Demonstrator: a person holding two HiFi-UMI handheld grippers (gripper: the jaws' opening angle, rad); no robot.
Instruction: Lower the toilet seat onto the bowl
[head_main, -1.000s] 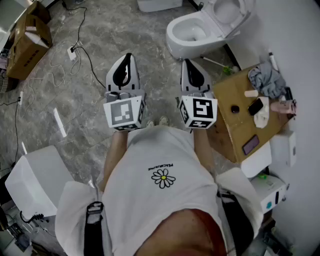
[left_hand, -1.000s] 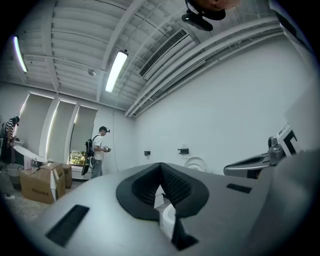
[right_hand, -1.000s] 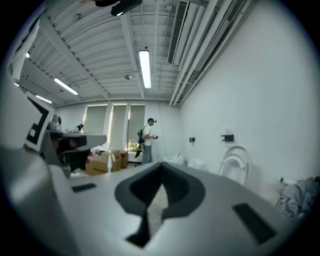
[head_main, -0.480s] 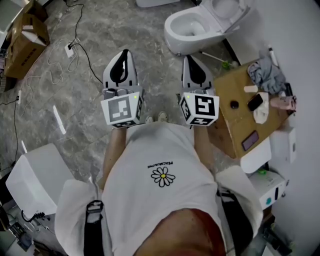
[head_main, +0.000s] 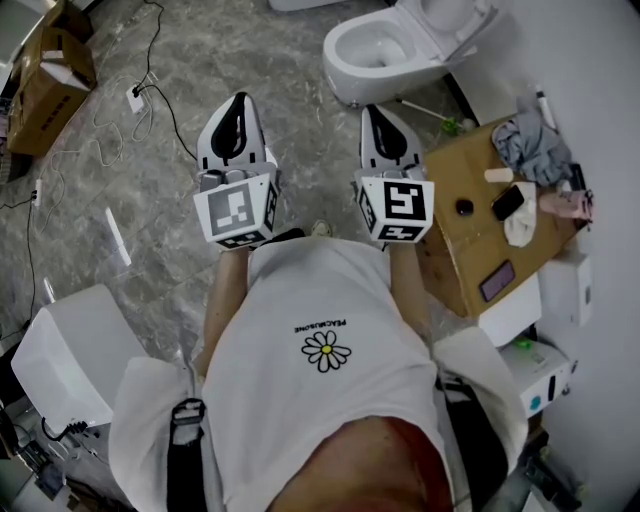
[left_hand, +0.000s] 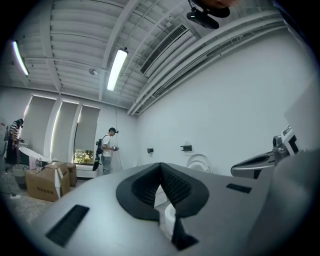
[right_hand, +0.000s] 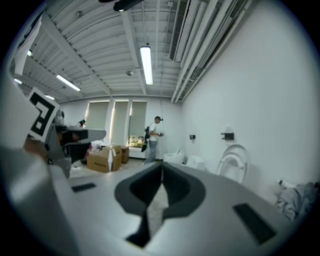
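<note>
A white toilet (head_main: 375, 55) stands on the grey floor at the top of the head view, its seat (head_main: 455, 20) raised against the wall. The upright seat shows as a pale ring ahead in the left gripper view (left_hand: 199, 162) and the right gripper view (right_hand: 234, 161). My left gripper (head_main: 238, 100) is held in the air short of the bowl, shut and empty. My right gripper (head_main: 373, 112) is beside it, closer to the bowl, also shut on nothing. In both gripper views the dark pads meet at a line, at the left gripper (left_hand: 160, 166) and the right gripper (right_hand: 161, 166).
A cardboard box (head_main: 470, 230) at the right carries a grey cloth, phones and small items. A toilet brush (head_main: 432, 120) lies by the bowl. Cables (head_main: 140, 100) and another cardboard box (head_main: 50, 75) lie at the left. A person (right_hand: 152, 132) stands far off.
Both grippers have moved a little forward toward the toilet, and the view has shifted with them. The jaws have stayed shut.
</note>
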